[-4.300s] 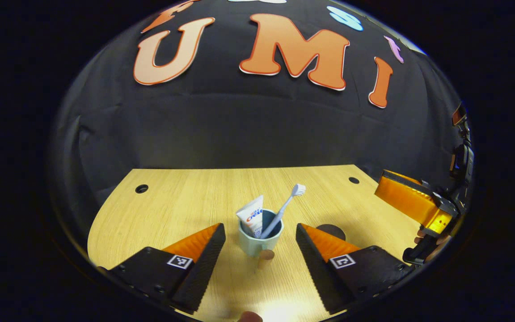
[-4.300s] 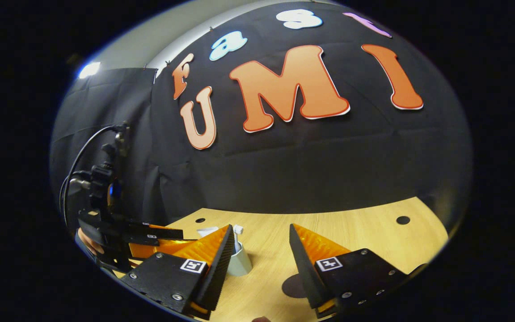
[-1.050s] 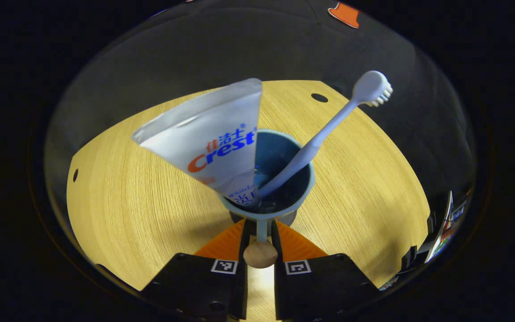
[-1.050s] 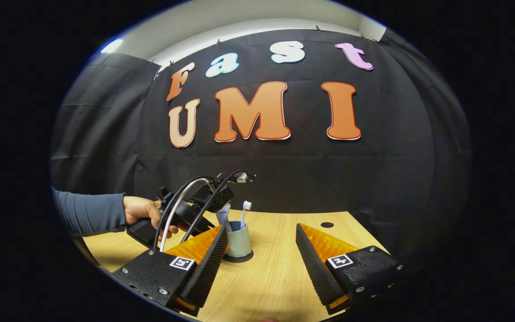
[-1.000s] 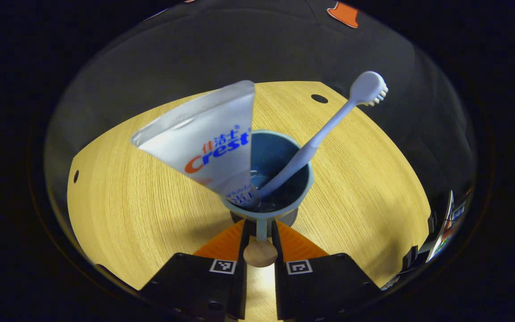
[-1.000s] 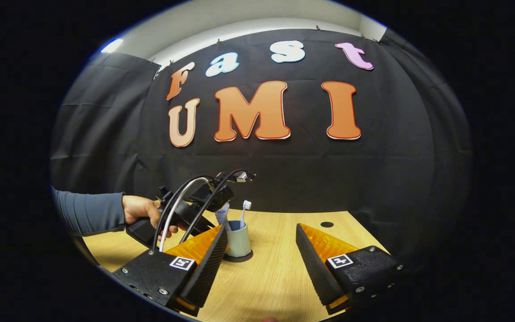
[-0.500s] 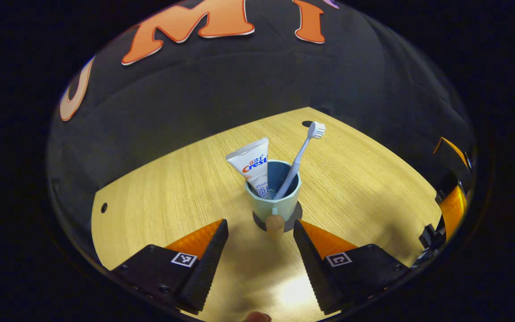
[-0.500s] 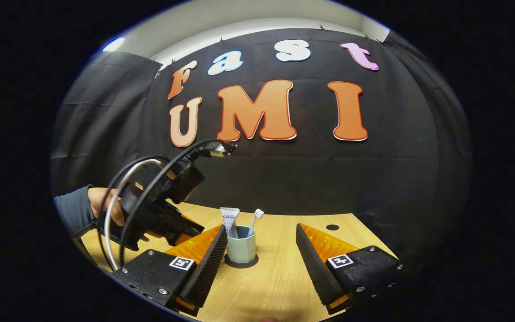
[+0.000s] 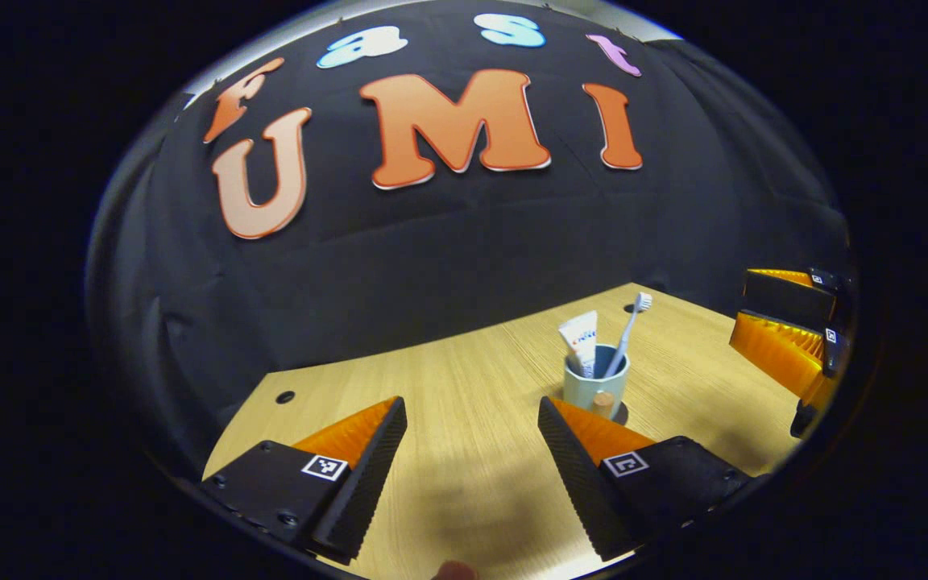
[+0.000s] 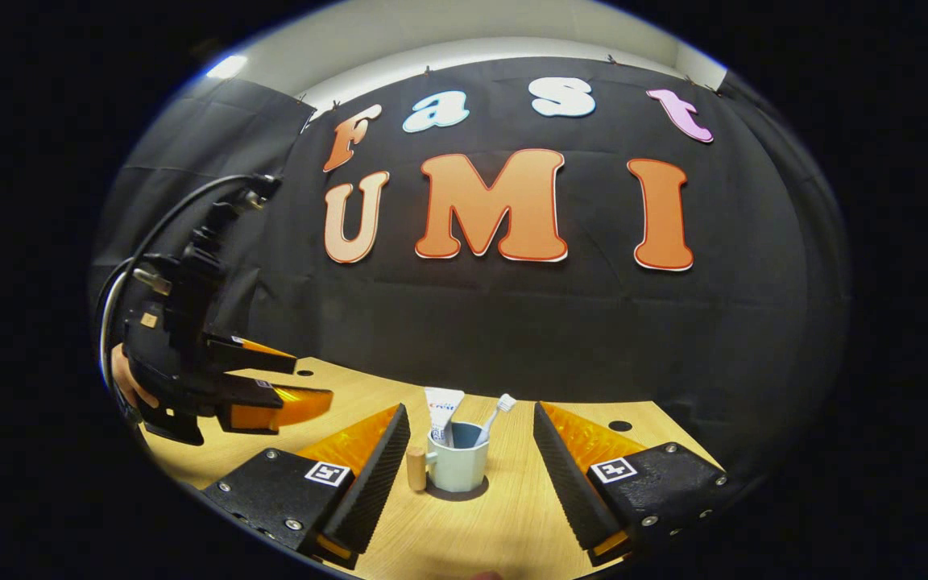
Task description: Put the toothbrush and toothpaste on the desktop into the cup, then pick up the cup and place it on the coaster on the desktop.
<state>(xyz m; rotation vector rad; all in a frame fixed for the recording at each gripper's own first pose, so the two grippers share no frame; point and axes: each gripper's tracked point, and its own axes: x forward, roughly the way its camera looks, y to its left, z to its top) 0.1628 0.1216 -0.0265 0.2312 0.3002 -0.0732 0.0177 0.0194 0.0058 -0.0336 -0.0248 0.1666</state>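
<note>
Left gripper view: the left tongs (image 9: 468, 439) are spread and empty above the wooden tabletop (image 9: 448, 403). Ahead, beyond the right-hand finger, the cup (image 9: 595, 388) stands upright on the dark coaster (image 9: 619, 415), with toothpaste (image 9: 581, 340) and toothbrush (image 9: 627, 329) leaning inside.

Right gripper view: the right tongs (image 10: 472, 455) are spread and empty, framing the cup (image 10: 456, 466) without touching. The task looks complete, so nothing needs holding.

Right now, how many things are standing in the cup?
2: the toothpaste leans at the left of the cup, the toothbrush at the right. Anything smaller at the bottom would be hidden.
</note>
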